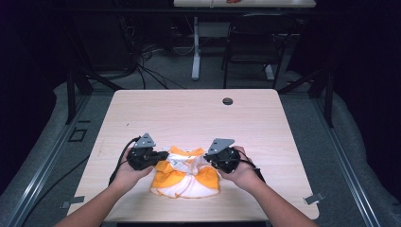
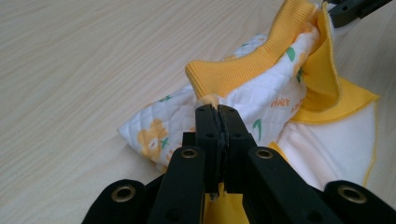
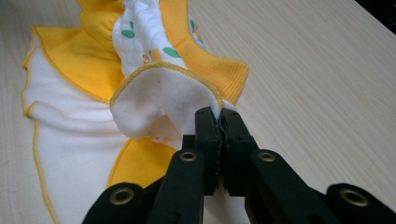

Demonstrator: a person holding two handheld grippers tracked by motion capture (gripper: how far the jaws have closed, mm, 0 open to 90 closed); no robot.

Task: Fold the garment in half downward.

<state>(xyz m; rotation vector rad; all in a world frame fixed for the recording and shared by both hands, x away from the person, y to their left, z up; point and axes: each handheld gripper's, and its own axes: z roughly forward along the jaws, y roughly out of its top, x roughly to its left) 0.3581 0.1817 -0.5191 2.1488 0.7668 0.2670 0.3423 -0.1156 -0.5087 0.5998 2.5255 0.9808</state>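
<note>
A small orange and white baby garment [image 1: 185,177] with a printed quilted part lies bunched on the wooden table [image 1: 189,113] near its front edge. My left gripper [image 1: 163,155] is shut on the garment's left side; in the left gripper view its jaws [image 2: 217,109] pinch fabric beside the orange ribbed cuff [image 2: 243,70]. My right gripper [image 1: 207,159] is shut on the garment's right side; in the right gripper view the jaws [image 3: 218,112] clamp the edge of a white fleece flap [image 3: 161,100]. Both grippers point inward toward each other.
A round cable hole [image 1: 227,101] sits at the table's far edge. Beyond the table stand a chair [image 1: 250,42] and a desk leg [image 1: 196,47] with cables on the floor. Bare tabletop lies behind and to both sides of the garment.
</note>
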